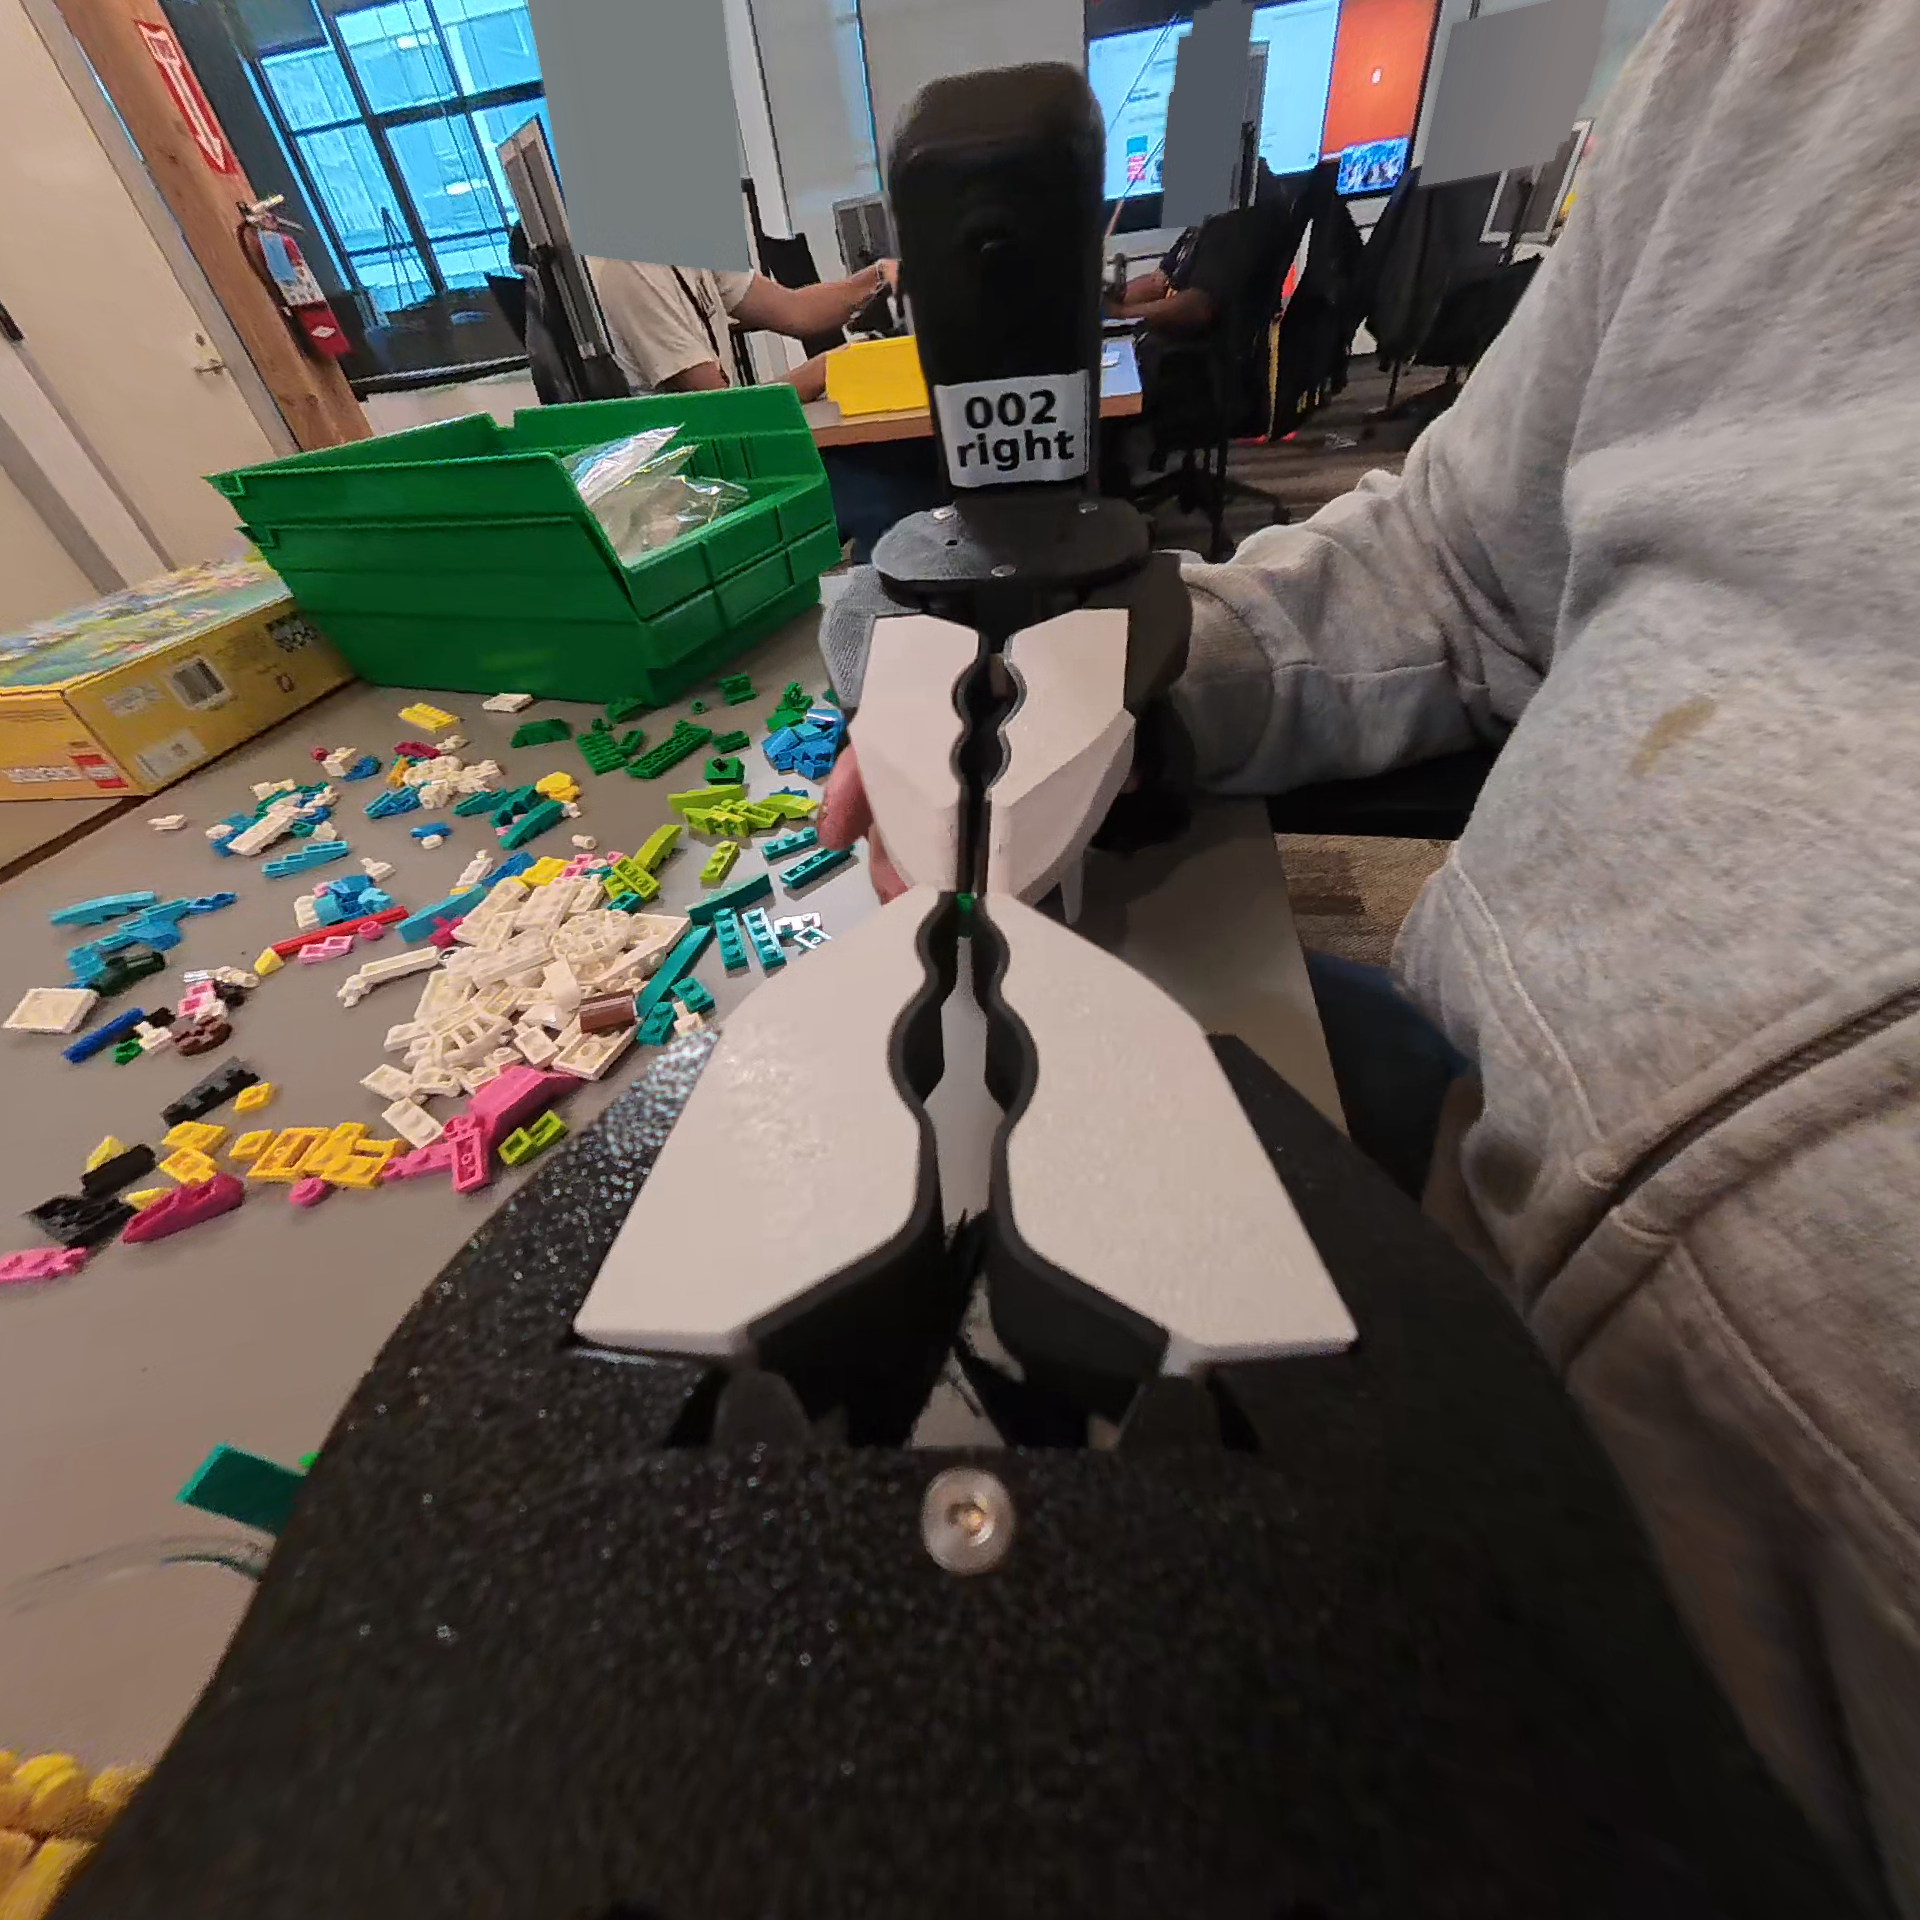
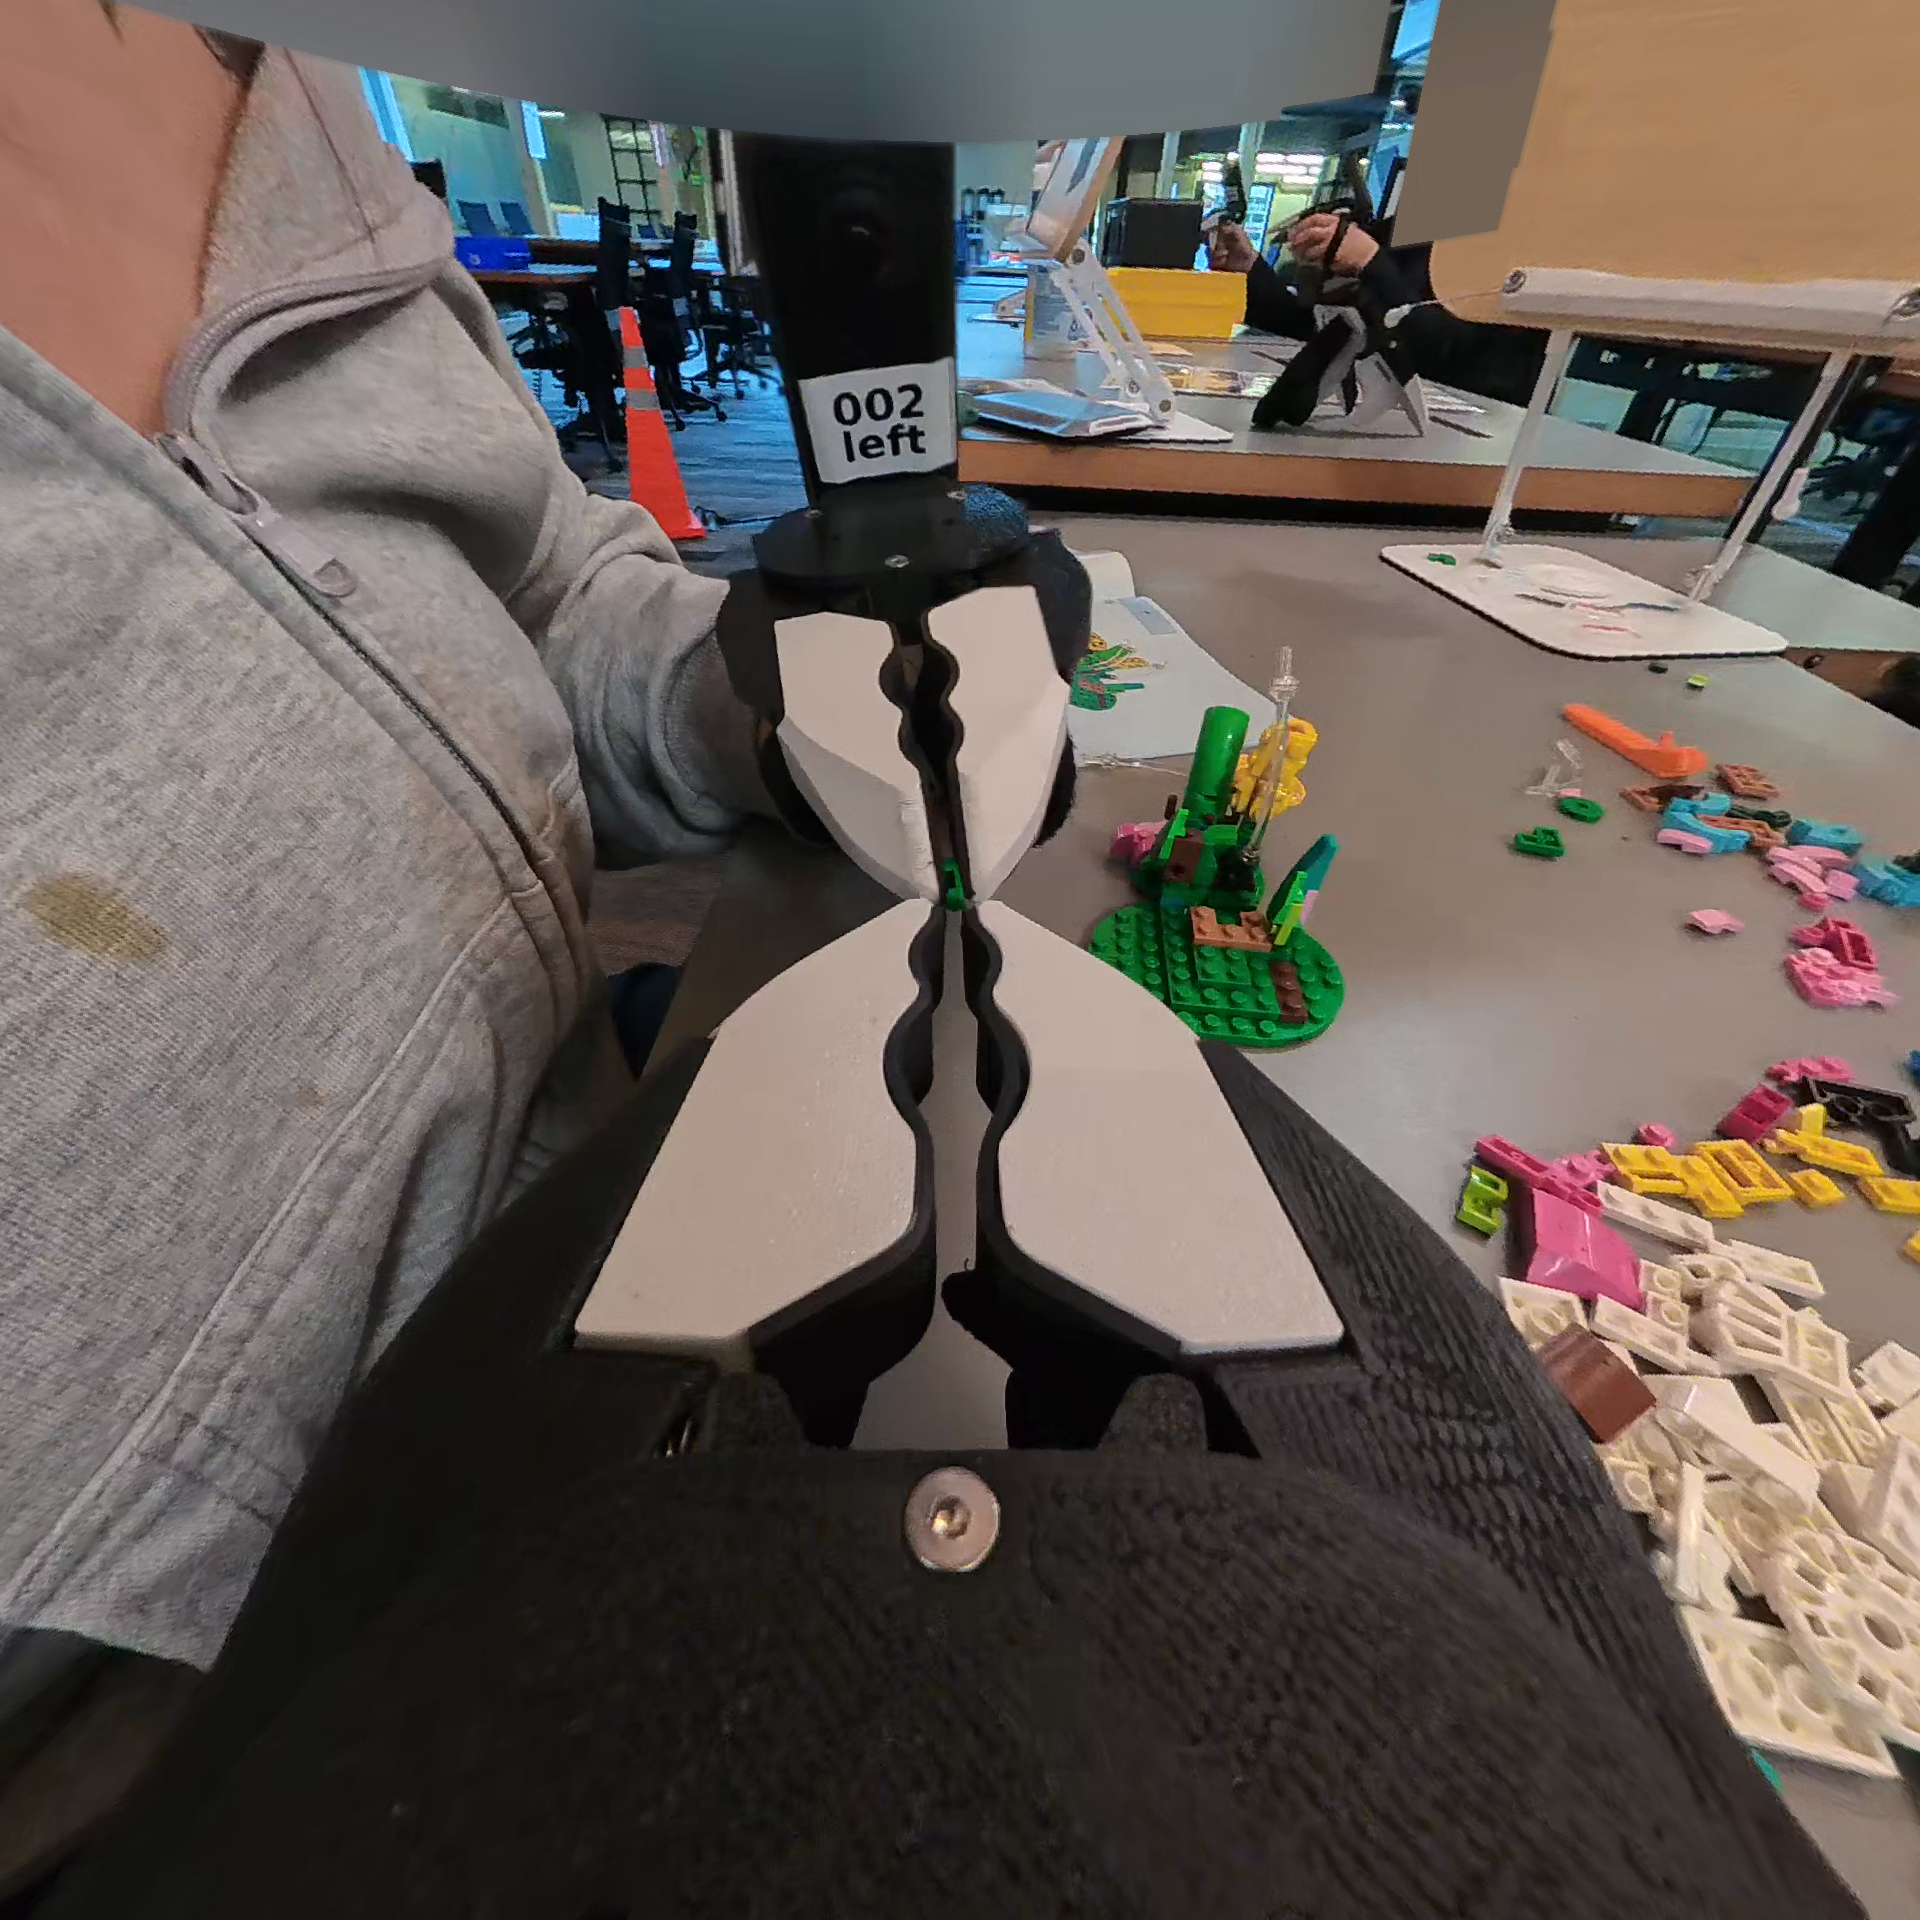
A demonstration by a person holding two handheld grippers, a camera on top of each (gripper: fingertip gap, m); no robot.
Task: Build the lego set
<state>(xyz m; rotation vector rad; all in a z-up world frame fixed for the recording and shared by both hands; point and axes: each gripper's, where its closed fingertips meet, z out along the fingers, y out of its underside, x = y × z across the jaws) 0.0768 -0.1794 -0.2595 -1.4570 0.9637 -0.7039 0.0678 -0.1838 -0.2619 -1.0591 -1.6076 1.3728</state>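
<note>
Both tongs meet tip to tip above the desk [image 2: 1455, 935] edge, each closed on 1 small green piece: left tongs [image 1: 961, 906] pinch it [image 1: 964, 906] at their tips, and right tongs [image 2: 951, 902] clamp the same piece [image 2: 950, 881] from the other side. Beside them stands a green brick model [image 2: 1221, 935]. Farther left lie loose bricks [image 1: 499, 966], then green bins [image 1: 540, 561].
</note>
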